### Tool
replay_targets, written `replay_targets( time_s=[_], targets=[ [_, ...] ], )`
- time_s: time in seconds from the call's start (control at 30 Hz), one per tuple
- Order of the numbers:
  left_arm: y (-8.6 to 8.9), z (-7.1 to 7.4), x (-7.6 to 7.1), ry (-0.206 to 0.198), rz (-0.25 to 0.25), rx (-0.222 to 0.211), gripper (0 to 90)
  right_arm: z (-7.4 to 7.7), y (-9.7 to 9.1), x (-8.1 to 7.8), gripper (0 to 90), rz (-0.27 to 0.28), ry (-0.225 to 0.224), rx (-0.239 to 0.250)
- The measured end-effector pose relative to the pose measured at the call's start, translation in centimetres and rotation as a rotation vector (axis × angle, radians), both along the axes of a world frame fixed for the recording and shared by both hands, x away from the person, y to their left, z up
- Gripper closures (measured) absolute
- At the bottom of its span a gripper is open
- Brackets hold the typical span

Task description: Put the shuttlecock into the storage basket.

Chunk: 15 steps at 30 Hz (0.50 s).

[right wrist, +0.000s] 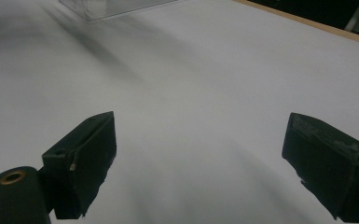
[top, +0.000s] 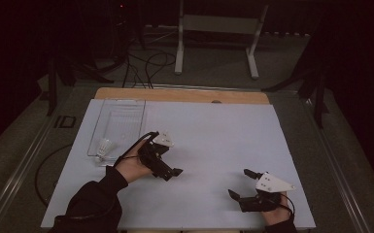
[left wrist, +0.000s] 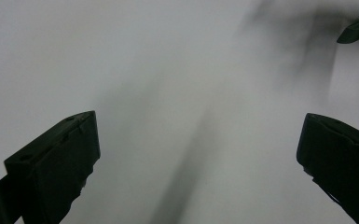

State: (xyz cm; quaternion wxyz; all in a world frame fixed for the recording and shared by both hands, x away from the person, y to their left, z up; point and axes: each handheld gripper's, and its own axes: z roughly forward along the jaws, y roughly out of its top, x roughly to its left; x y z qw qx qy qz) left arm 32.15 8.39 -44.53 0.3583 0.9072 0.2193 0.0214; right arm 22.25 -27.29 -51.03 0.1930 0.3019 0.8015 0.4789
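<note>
White table sheet [top: 213, 145], dark room | left gripper [top: 171, 171] jaws wide, empty, mid-table | right gripper [top: 238, 184] wide, empty, near right | shuttlecock [top: 105, 147] in clear tray [top: 126, 114], near end, far left | advice: swing left gripper back, descend on the cork squarely.

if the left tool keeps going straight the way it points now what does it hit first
Most likely the white table sheet: the left tool, jaws wide open, aims down at bare sheet. The right tool lies further along that way, though depth is unclear.
</note>
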Motion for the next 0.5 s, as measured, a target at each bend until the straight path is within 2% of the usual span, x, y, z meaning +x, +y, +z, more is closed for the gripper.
replay_targets(
  time_s=[0.27,0.37,0.5],
  targets=[
    [-0.3,-1.1,-0.8,-0.021,-0.014,0.026,0.1,0.0,0.0,0.0,10.0,0.001,-0.002,0.001],
    [-0.2,-1.5,-1.1,-0.019,-0.023,0.039,0.1,0.0,0.0,0.0,10.1,0.002,-0.001,0.001],
    [0.1,-1.9,-1.3,-0.006,-0.027,0.027,0.1,0.1,0.0,0.0,10.1,0.004,-0.001,0.002]
  ],
)
